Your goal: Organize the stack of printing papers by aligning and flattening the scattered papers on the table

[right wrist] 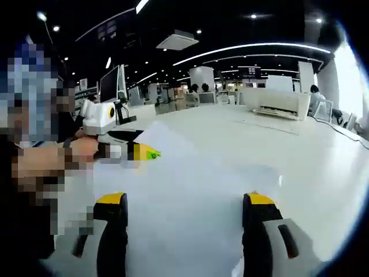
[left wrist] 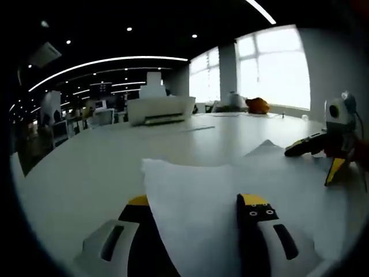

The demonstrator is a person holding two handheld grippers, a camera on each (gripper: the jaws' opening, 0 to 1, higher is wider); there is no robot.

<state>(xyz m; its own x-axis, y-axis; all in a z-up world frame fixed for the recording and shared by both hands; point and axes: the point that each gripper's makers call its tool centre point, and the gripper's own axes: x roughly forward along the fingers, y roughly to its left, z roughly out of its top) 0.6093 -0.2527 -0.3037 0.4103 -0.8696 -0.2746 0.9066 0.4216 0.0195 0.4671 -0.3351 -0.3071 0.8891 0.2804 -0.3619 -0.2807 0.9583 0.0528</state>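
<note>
White printing papers [left wrist: 230, 190] lie loosely stacked on the white table [left wrist: 86, 167], their corners out of line. My left gripper [left wrist: 196, 202] is open, low over the near edge of the sheets, with paper filling the gap between its yellow-tipped jaws. At the right of the left gripper view, my right gripper [left wrist: 320, 147] rests at the papers' far side. In the right gripper view the papers [right wrist: 190, 190] spread under my open right gripper [right wrist: 185, 202]. The left gripper [right wrist: 138, 153] comes in from the left there, held by a person's hand [right wrist: 75, 153].
A white printer [left wrist: 158, 109] [right wrist: 277, 104] stands further back on the table. An orange object [left wrist: 258, 105] sits near the bright windows. A monitor [right wrist: 109, 83] and desks stand behind the person. Bare tabletop [right wrist: 300, 150] lies around the papers.
</note>
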